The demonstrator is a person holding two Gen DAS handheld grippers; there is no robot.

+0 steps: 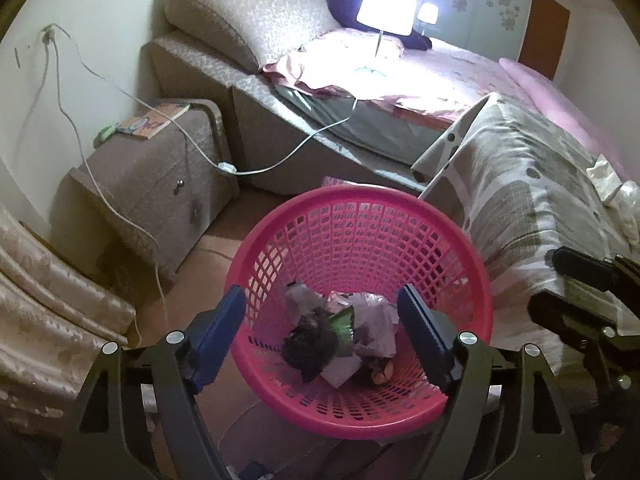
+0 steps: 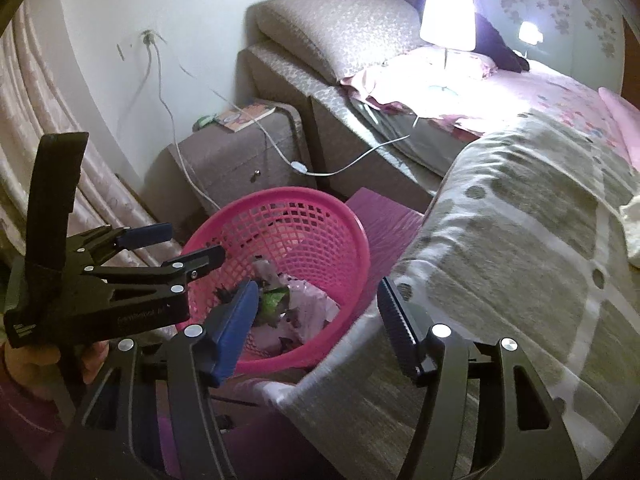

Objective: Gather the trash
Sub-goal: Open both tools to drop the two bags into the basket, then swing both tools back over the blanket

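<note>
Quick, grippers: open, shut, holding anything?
Left gripper: open, empty, over the pink basket.
Right gripper: open, empty, beside the basket.

Glossy pink plastic lattice basket (image 1: 400, 216) holds crumpled paper trash (image 1: 372, 320) beside matt woven cloth blanket (image 1: 532, 184).

the floor (image 1: 208, 256), brownish and tiled, is seen between the bed and the nightstand; a pink basket (image 1: 460, 240) is stood on it, with crumpled trash (image 1: 340, 332) lying in the bottom. a purple mat (image 2: 384, 220) is laid on the floor just beside the basket, against the bed. the nightstand (image 1: 160, 188) is set on the floor near the wall, and a book (image 1: 156, 118) and a small green object (image 1: 105, 133) are rested on its top. the bed (image 1: 460, 80) is covered with a pink sheet; a lit lamp (image 1: 386, 4) is stood on it, and a patterned blanket (image 2: 520, 220) is spread over its near end.
</note>
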